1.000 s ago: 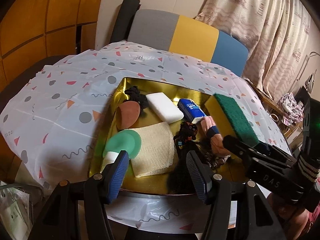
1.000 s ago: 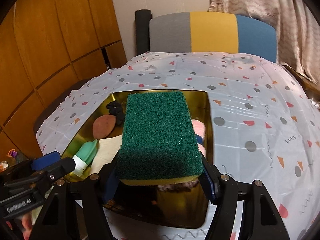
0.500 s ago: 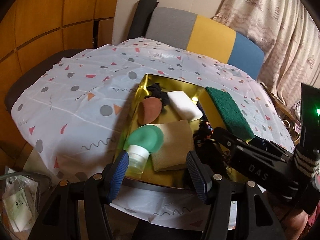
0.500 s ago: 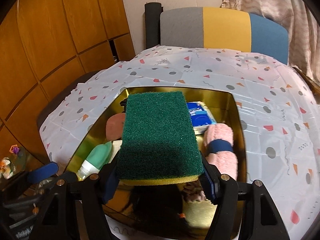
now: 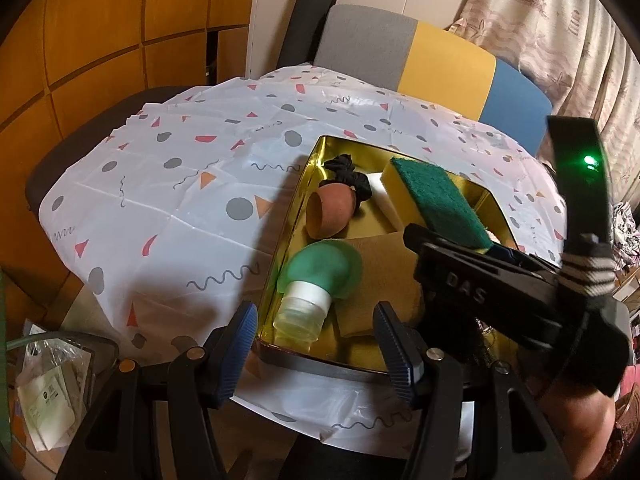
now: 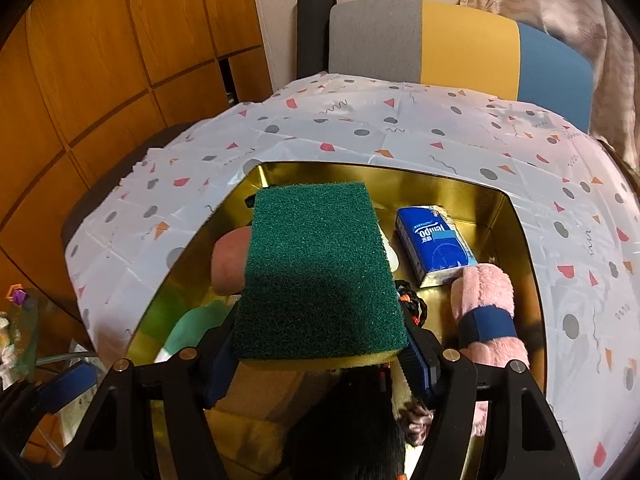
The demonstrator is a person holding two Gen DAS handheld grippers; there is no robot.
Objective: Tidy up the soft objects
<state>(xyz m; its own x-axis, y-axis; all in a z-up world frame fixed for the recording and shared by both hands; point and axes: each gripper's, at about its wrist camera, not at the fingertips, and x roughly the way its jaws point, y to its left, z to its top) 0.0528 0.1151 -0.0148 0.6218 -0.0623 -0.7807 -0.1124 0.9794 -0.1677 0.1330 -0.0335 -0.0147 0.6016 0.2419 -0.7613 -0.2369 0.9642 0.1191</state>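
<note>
On the dotted tablecloth (image 6: 440, 120), most soft things already lay inside the golden metal tray (image 6: 516, 216). Only the green-and-yellow scrubbing sponge (image 6: 316, 268) remained, clamped by the right gripper (image 6: 316, 364) above it; the left gripper (image 5: 316, 348) was spread, empty.

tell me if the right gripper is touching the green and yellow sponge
Touching. The right wrist view shows the right gripper with both jaws pressed against the sides of the green and yellow sponge, holding it above the gold tray.
</note>
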